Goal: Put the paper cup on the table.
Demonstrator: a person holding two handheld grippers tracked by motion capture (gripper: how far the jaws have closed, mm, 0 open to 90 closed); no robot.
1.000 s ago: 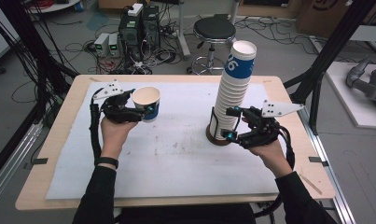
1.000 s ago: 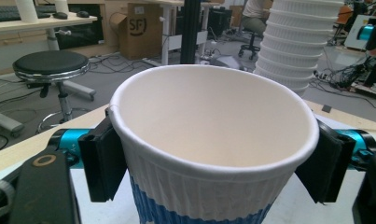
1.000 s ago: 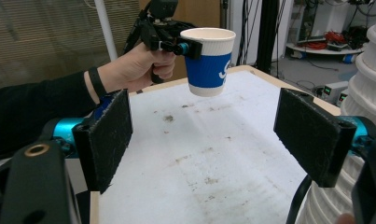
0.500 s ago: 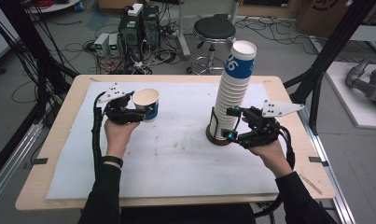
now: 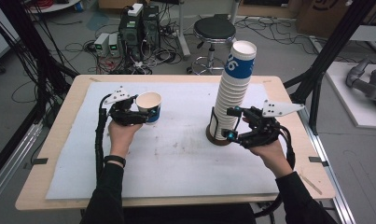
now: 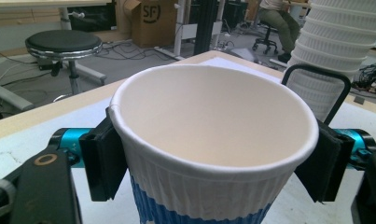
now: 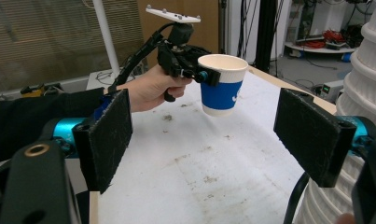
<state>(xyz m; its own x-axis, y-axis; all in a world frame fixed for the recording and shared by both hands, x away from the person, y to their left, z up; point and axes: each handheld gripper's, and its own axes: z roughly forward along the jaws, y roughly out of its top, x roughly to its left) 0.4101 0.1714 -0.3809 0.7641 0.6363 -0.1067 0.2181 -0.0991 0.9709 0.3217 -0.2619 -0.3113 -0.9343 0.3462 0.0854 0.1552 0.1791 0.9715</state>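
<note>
the left gripper (image 5: pixel 146 113) is clenched on a paper cup (image 5: pixel 149 107), one black pad pressing each side of it just under the rim. seen from the left gripper view, the cup (image 6: pixel 213 154) sits upright between the jaws, white and hollow inside with a blue band lower down. from the right gripper view the cup (image 7: pixel 220 85) hangs clear above the white mat (image 7: pixel 195 158), its base not touching it, with the left hand (image 7: pixel 153 88) wrapped round the handle behind it.

the right gripper (image 5: pixel 232 123) is released, its jaws spread wide with nothing between them. it sits just beside a tall stack of cups (image 5: pixel 234 88), which stands in a black wire holder (image 5: pixel 214 122) on a round brown base. the stack rises on the far side of that gripper, well apart from the left gripper and its cup. the table (image 5: pixel 59 140) carries the stained mat under both.
</note>
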